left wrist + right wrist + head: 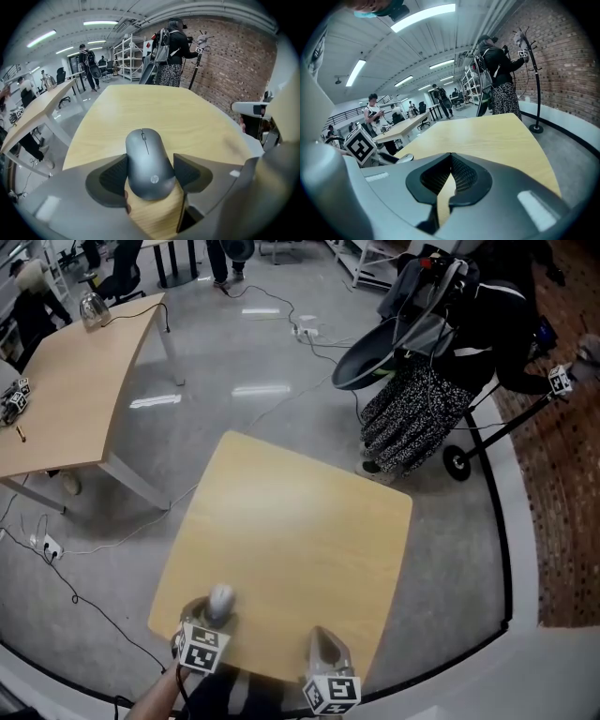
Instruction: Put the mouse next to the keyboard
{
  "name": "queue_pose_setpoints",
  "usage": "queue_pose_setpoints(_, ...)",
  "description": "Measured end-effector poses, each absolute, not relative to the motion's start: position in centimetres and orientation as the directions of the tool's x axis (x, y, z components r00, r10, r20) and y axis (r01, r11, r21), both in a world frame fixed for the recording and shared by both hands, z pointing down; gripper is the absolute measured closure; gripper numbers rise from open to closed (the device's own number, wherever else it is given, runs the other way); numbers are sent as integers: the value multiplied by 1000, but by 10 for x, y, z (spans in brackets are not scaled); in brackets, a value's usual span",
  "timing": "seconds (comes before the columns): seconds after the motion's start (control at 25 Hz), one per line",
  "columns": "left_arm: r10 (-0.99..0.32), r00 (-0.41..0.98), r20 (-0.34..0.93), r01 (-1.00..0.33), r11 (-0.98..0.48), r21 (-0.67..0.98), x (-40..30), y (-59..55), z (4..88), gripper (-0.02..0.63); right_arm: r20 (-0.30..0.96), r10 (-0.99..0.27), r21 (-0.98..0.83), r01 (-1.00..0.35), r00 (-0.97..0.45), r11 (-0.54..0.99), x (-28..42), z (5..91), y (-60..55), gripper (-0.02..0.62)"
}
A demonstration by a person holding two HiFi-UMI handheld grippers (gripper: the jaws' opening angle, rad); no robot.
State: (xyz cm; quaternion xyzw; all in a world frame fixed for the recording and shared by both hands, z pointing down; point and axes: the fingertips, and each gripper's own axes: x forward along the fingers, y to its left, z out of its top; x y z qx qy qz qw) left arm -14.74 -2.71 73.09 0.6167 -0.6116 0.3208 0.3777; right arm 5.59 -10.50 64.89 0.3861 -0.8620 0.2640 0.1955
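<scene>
A grey wireless mouse (pixel 220 600) (pixel 149 164) sits at the near left corner of the light wooden table (pixel 300 512), between the jaws of my left gripper (pixel 216 611) (pixel 150 174). Both dark ribbed pads (pixel 112 177) lie against its sides, so the gripper is shut on it. My right gripper (pixel 324 643) (pixel 449 177) hovers over the table's near edge to the right, shut, with its pads meeting and nothing between them. No keyboard shows in any view.
A second wooden table (pixel 66 390) stands to the far left. Cables and a power strip (pixel 47 547) lie on the grey floor. A person (pixel 422 399) in a patterned skirt stands past the table's far right corner, beside a black stand (pixel 506 427).
</scene>
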Motion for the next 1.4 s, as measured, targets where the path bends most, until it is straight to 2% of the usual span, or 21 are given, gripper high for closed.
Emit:
queue_pose_setpoints(0.72,-562,99,821,-995,-46,89,-124,-51,700,298,529,-633,-279,-820,-565,499,86,642,-108,581)
queue_pose_setpoints(1.4,-560,218,800,-969,-224,108,-38,-91,680,299,517,-731,-257,-895,-446,364,169,625,-114,581)
